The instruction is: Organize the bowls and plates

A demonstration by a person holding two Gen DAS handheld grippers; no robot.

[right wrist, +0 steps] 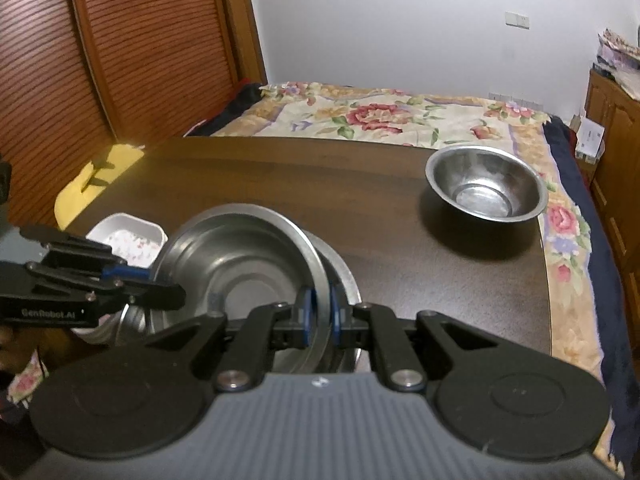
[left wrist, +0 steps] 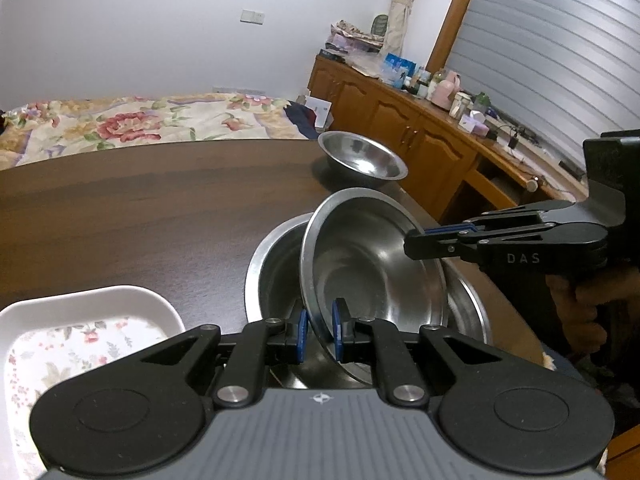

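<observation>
— Bowls first: our left claw (left wrist: 320,334) and right claw (right wrist: 321,320) each pinch the tilted steel bowl's (left wrist: 372,264) rim, over the lower bowl (left wrist: 276,264) on the table (left wrist: 140,216).

— We level it, lower evenly; it's probably already touching underneath.

Both wrist cameras sit close above the dark wooden surface (left wrist: 120,208), facing the flowered bed (right wrist: 400,116) and sharing the tilted steel bowl (left wrist: 372,260).

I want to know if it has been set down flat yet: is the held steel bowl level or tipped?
Tipped. The held bowl leans steeply inside the lower bowl, both grippers pinching its rim.
</observation>
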